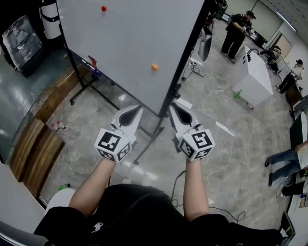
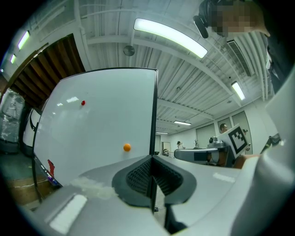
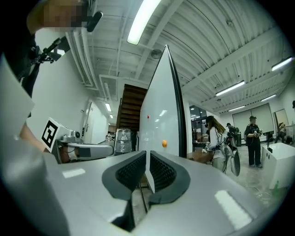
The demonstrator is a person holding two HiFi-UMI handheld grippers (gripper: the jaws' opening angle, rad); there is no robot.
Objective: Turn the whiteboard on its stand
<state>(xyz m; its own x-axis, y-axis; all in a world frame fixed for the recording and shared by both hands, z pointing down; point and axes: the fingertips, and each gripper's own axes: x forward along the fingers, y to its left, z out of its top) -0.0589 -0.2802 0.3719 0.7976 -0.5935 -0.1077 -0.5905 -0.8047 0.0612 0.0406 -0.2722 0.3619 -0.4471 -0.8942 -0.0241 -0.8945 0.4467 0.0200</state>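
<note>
- The whiteboard (image 1: pixel 130 43) stands upright on its stand (image 1: pixel 82 89) on the floor, straight ahead of us. Its black side frame (image 1: pixel 185 62) is the edge nearest both tools.
- Our left tool (image 1: pixel 138 110) has its pads pressed together w/ nothing pinched. In its own view the side frame lines up w/ the pad seam, but the board face shows broad, so we judge it is short of the board, not on it.
- Our right tool (image 1: pixel 172 105) sits just beside the frame's lower end in the head view. Its pads are all but together, w/ only a thin slit where white of the board shows through. Nothing is in the slit as far as we see.
- Step in hand, we reckon: closing in on that near edge to swing the board.
- If we mean to clamp, we should spread the pads first & come in along the board's plane, so each pad meets one face.
- If we only push, both tips go on the frame, not the slick face, one above the other.
- Turn slow & even: a jerk may slide the orange magnet (image 1: pixel 154 67) or the red magnet (image 1: pixel 103 8).
- Mind the stand foot (image 1: pixel 147 141) under the board's near corner & the cables (image 1: pixel 210 180) on the floor beyond the frame.
- Hard to tell whether either tip touches the board, since the head view lays both tips over the near lower corner w/ no depth.
- No pivot, lock or castor shows on the stand. The board's top is cut off in the head view & its back face is hidden.
</note>
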